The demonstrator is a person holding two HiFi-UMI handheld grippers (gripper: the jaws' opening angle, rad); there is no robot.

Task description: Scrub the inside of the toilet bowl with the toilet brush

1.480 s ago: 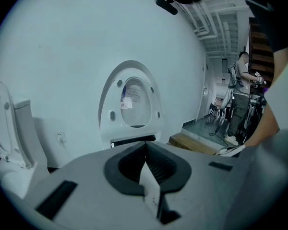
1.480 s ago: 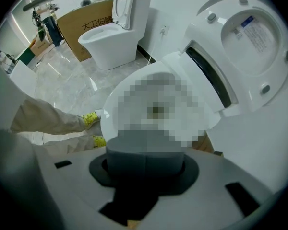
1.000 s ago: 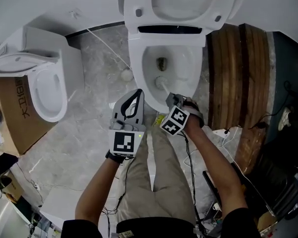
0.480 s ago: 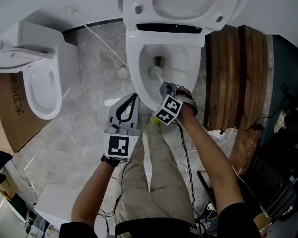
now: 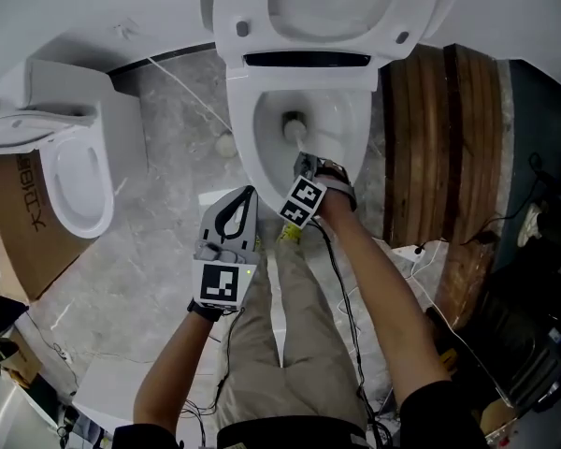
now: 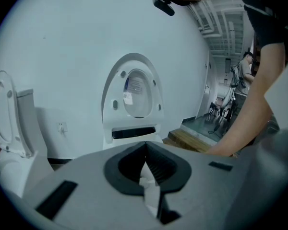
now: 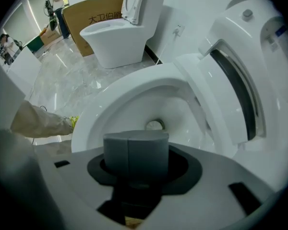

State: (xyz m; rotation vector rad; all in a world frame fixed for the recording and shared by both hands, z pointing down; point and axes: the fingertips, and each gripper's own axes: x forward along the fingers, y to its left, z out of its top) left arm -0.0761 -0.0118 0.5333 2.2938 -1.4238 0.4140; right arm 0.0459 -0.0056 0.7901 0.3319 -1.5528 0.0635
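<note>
The white toilet bowl [image 5: 262, 148] stands at the top centre of the head view with its lid [image 5: 332, 7] raised. The toilet brush head [image 5: 294, 125] sits low inside the bowl, over the drain. My right gripper [image 5: 304, 166] reaches over the front rim, shut on the brush's grey handle [image 7: 136, 150]. In the right gripper view the bowl's inner wall [image 7: 134, 97] and the drain hole [image 7: 155, 125] lie beyond the handle. My left gripper [image 5: 248, 197] hangs shut and holds nothing, to the left of the bowl's front, with its tips meeting [image 6: 145, 163].
A second white toilet [image 5: 70, 171] and a cardboard box [image 5: 19, 232] stand at the left. A wooden step [image 5: 444, 157] borders the bowl on the right, with cables [image 5: 421, 251] below it. A white cord [image 5: 192, 87] crosses the marble floor. The person's legs [image 5: 290, 335] are under the grippers.
My right gripper has pushed the brush deeper, and its head has moved from the bowl's front slope up over the drain. The left gripper has stayed shut beside the bowl.
</note>
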